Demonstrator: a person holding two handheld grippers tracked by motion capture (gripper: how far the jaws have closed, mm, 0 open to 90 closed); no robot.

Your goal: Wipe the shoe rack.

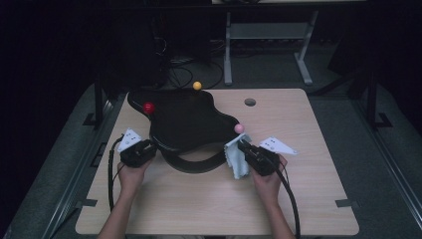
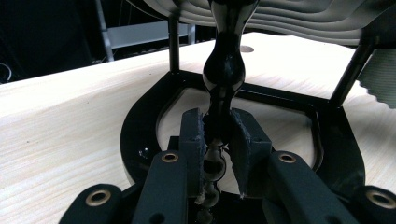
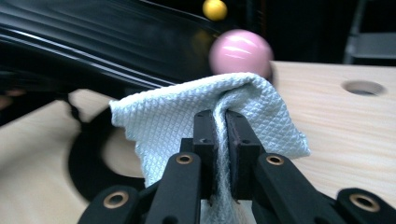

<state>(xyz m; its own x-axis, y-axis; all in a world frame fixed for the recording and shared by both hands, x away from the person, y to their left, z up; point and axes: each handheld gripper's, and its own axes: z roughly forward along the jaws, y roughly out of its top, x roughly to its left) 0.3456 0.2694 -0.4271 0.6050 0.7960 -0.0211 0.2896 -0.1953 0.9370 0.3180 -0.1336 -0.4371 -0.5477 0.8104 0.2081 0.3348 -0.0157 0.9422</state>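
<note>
Blurring pink ball (image 3: 240,52) behind cloth (image 3: 187,126); right claw (image 3: 220,126) pinching cloth.

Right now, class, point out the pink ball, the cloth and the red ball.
pink ball (image 3: 240,52), right gripper view, its rounded front.
cloth (image 3: 163,123), right gripper view, its spread left fold.
red ball (image 1: 149,107), high view, its top.

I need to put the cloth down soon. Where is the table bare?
Bare wood lies on the table right of the black stand, around the round hole, and along the near edge between the forearms. It is crowded at the stand, where the cloth hangs.
</note>
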